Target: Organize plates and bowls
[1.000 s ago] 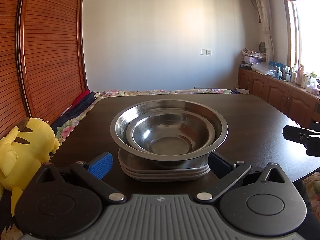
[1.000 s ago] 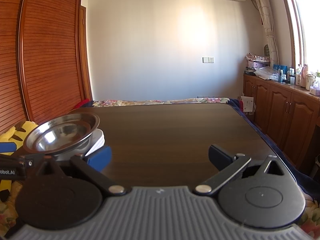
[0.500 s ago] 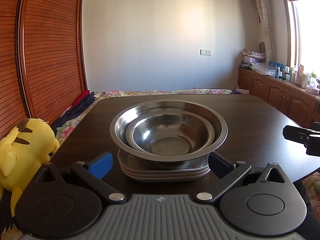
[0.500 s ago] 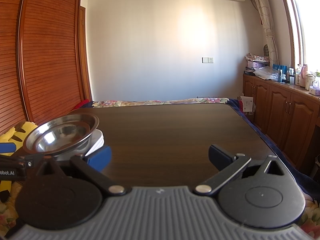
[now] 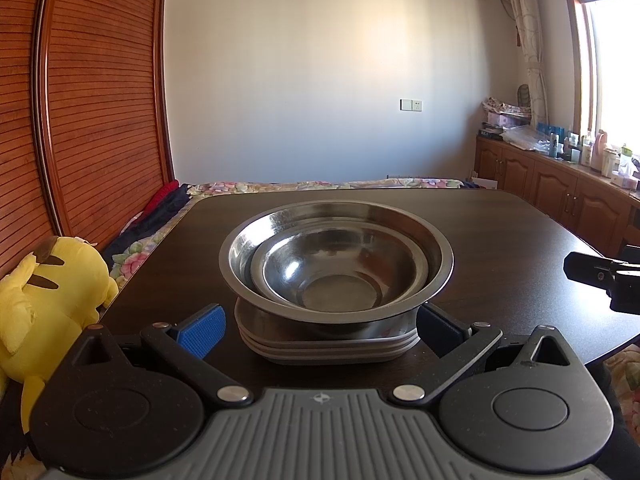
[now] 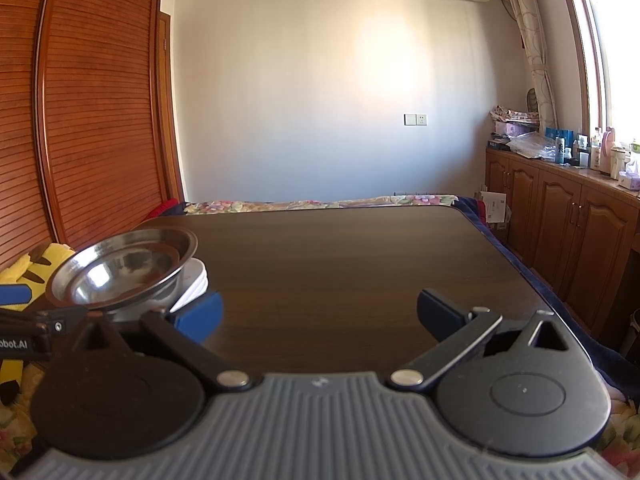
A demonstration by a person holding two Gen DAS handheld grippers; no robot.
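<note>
A: Dark desk (image 6: 360, 256), bare across the right half up to the far edge; bed (image 6: 320, 203) beyond, wooden cabinets (image 6: 560, 216) off to the right.

B: Left side: yellow plush (image 5: 44, 296) beside the desk edge.

A: Stack near the left front corner: large steel bowl (image 5: 434, 256) on grey plates (image 5: 332, 350), smaller bowl (image 5: 336, 276) nested inside.

B: Left tool (image 5: 320, 326) spread wide either side of the plates, gripping nothing. Right tool (image 6: 320, 314) equally wide, empty, over bare wood.
</note>
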